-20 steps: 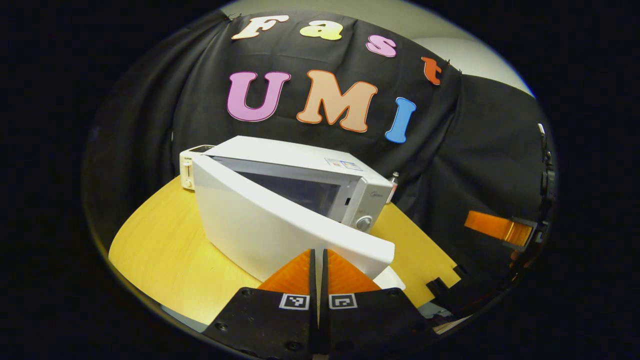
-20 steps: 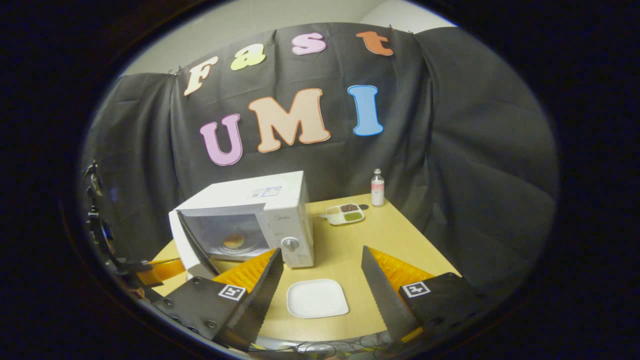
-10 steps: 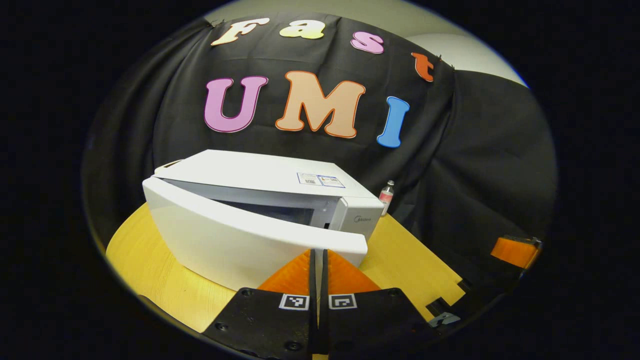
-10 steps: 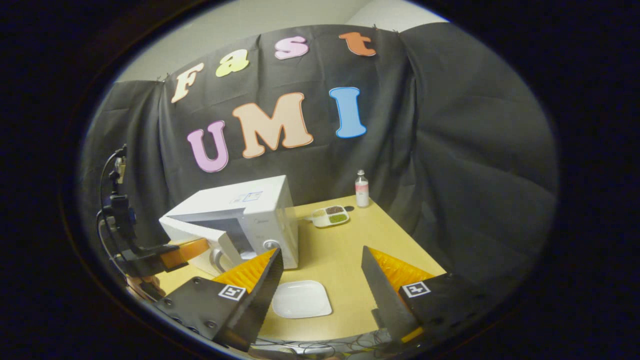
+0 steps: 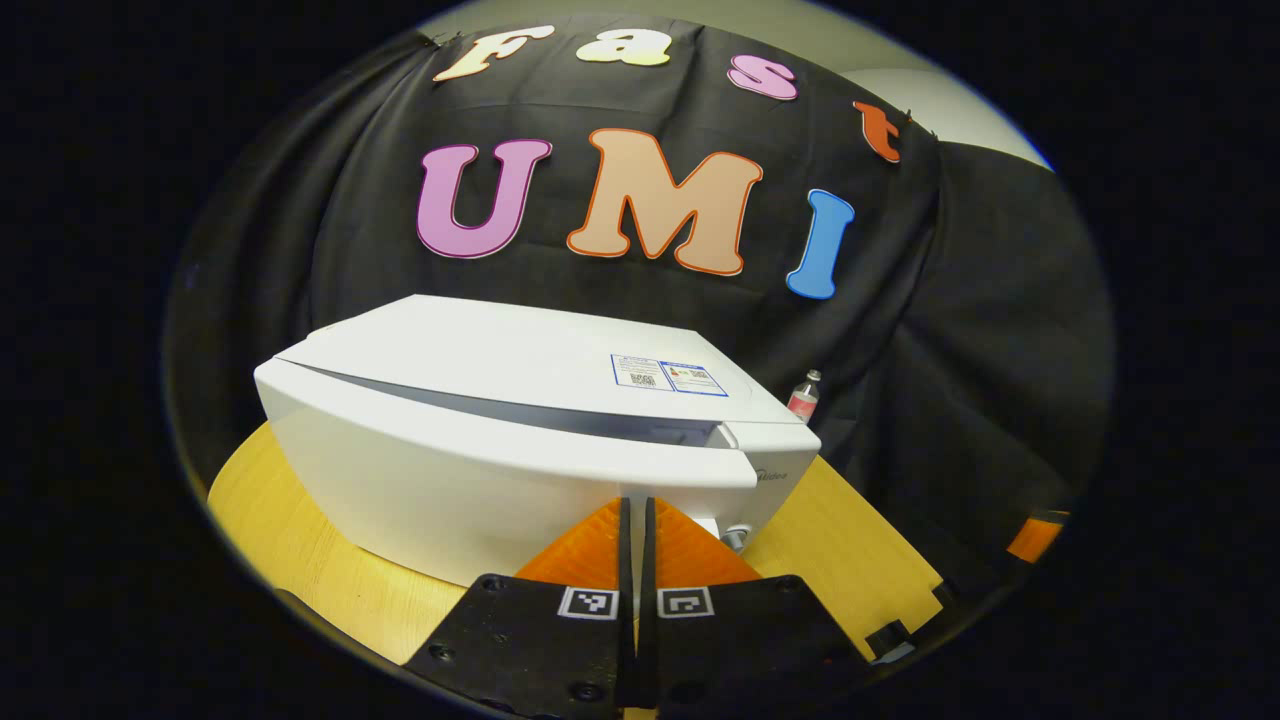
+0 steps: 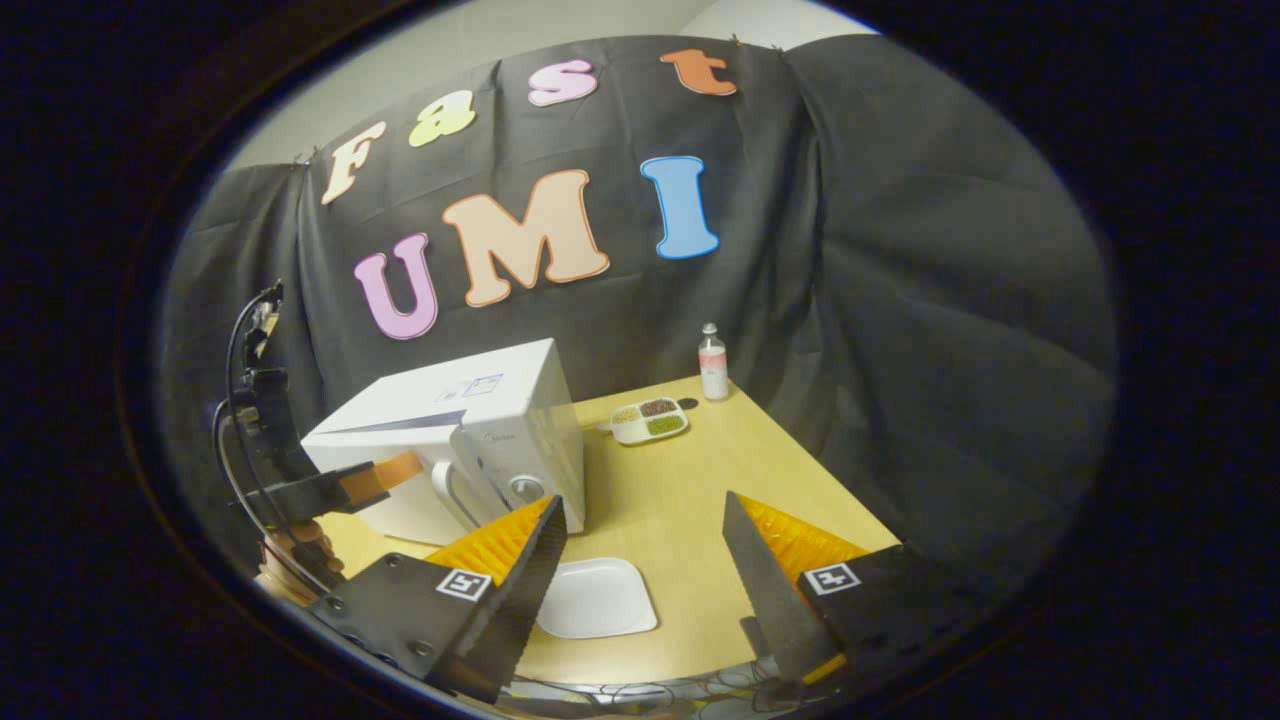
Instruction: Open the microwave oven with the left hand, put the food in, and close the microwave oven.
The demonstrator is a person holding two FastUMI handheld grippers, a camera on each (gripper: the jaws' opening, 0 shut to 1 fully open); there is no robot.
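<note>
While the microwave oven [image 5: 520,400] stands at the table's [image 6: 690,480] back left with its door [image 5: 480,480] a narrow crack from latched, the left gripper [image 5: 636,512], fingers pressed together, bears flat on the door front. I'd push straight and steady near the free edge until it latches, so the oven doesn't slide. The right gripper [image 6: 640,545] hangs spread and empty over the white plate [image 6: 597,598].

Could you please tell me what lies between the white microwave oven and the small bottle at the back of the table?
In the right gripper view, a white divided dish of dark, green and pale food sits between the white microwave oven and the small bottle.
</note>
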